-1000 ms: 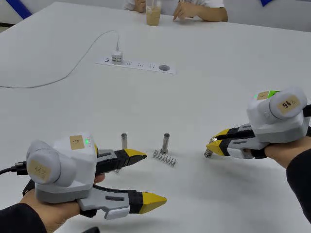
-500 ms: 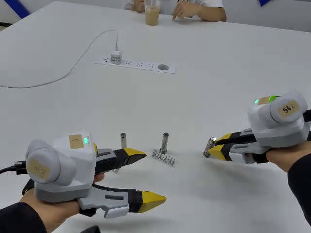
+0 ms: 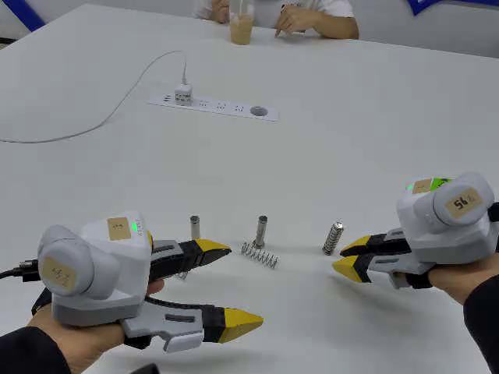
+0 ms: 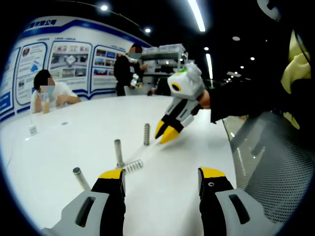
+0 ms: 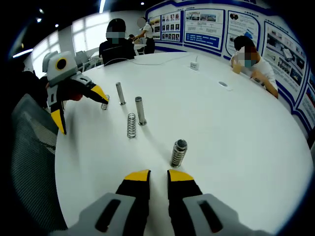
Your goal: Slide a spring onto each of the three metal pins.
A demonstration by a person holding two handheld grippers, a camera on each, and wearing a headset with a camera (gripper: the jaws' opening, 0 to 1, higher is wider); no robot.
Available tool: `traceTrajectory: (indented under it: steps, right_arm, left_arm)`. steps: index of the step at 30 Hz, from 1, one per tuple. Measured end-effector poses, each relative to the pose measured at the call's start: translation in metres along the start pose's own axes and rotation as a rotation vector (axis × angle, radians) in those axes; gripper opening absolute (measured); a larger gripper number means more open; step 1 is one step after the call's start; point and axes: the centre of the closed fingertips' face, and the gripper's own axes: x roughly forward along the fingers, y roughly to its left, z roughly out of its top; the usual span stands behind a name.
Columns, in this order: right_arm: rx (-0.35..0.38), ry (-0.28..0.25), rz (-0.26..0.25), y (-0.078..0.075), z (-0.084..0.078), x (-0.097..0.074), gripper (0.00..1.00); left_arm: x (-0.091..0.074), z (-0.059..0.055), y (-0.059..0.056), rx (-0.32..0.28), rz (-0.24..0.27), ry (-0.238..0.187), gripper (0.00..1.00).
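Note:
Three metal pins stand on the white table [image 3: 327, 132]: a bare left pin [image 3: 195, 227], a bare middle pin [image 3: 261, 231] and a right pin wearing a spring [image 3: 334, 238]. A loose spring [image 3: 259, 254] lies flat by the middle pin. My right gripper [image 3: 348, 256] sits just right of the sprung pin [image 5: 178, 152], apart from it, jaws narrowly open and empty. My left gripper [image 3: 235, 283] hovers wide open near the front edge, left of the pins. A second small spring [image 5: 104, 102] stands by its upper fingertip. The left gripper view has the loose spring [image 4: 133, 166] ahead.
A white power strip [image 3: 214, 104] with a plug and a long cable [image 3: 117, 109] lies at the back left. A cup of brownish drink [image 3: 240, 27] and a person's hands rest at the far edge. A mesh chair [image 4: 266, 162] stands beside the table.
My right gripper has let go of the sprung pin and drawn back to the right and toward me. The pin stands alone with its spring. The left gripper has stayed put.

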Motion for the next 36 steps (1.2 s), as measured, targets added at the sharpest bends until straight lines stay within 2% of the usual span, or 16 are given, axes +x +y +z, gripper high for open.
traceTrajectory:
  steps: [9, 18, 25, 36]
  right_arm:
    - [-0.031, -0.013, 0.036, 0.020, 0.013, 0.006, 0.15]
    - [-0.070, -0.031, 0.085, 0.038, 0.033, 0.023, 0.15]
    - [-0.085, -0.035, 0.107, 0.045, 0.042, 0.035, 0.16]
    - [-0.085, -0.028, 0.122, 0.047, 0.047, 0.054, 0.16]
  left_arm:
    - [0.000, 0.001, -0.001, 0.004, -0.002, 0.001, 0.61]
    - [0.000, 0.003, -0.002, 0.007, -0.004, 0.001, 0.61]
    - [0.000, 0.003, -0.001, 0.008, -0.004, 0.001, 0.60]
    - [0.001, 0.003, -0.001, 0.008, -0.004, 0.002, 0.60]
